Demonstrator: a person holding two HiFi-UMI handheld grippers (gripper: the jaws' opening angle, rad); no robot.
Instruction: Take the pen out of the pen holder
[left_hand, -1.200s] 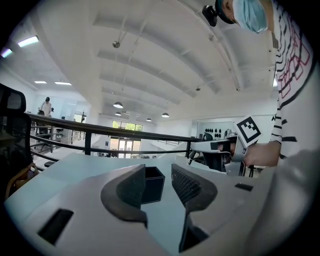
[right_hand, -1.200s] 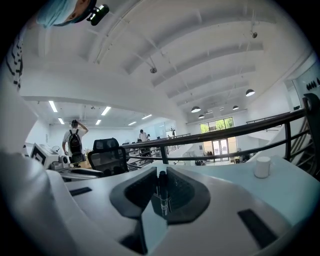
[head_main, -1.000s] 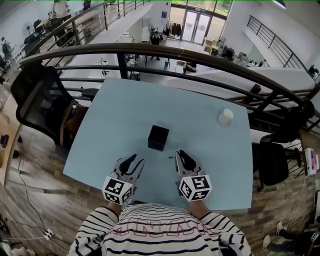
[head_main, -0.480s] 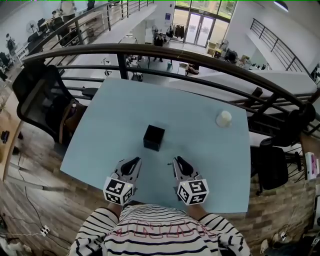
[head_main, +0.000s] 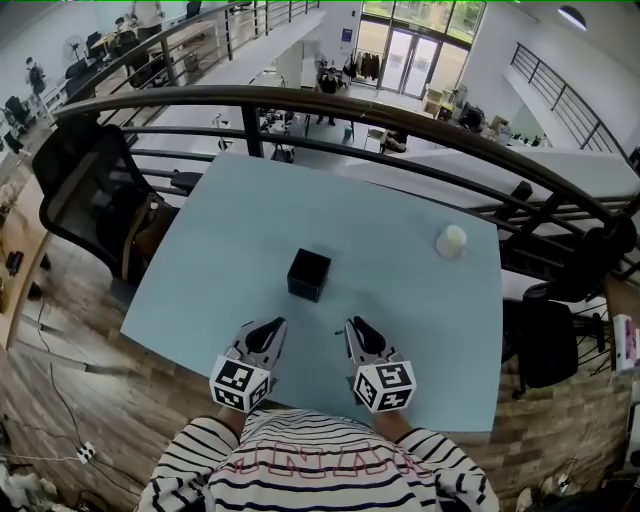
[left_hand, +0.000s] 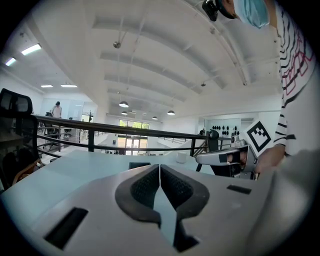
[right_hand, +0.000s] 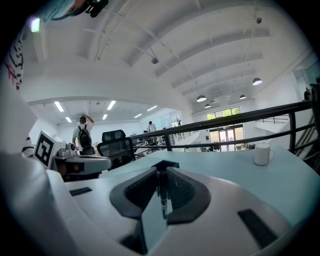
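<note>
The black cube-shaped pen holder (head_main: 309, 274) stands mid-table, a short way beyond both grippers; its top edge shows past the jaws in the left gripper view (left_hand: 139, 165) and the right gripper view (right_hand: 169, 164). My right gripper (head_main: 351, 325) (right_hand: 161, 172) is shut on a thin dark pen (right_hand: 161, 194), which stands upright between its pads. My left gripper (head_main: 277, 324) (left_hand: 159, 166) hovers low over the table beside it, shut, pads touching with nothing between them.
A white cup (head_main: 450, 240) sits at the far right of the pale blue table (head_main: 250, 220). A dark railing (head_main: 330, 100) runs behind the table, and a black office chair (head_main: 85, 200) stands at its left.
The left gripper's jaws, spread a second ago, have come together. Both grippers have drawn slightly back from the pen holder toward the person.
</note>
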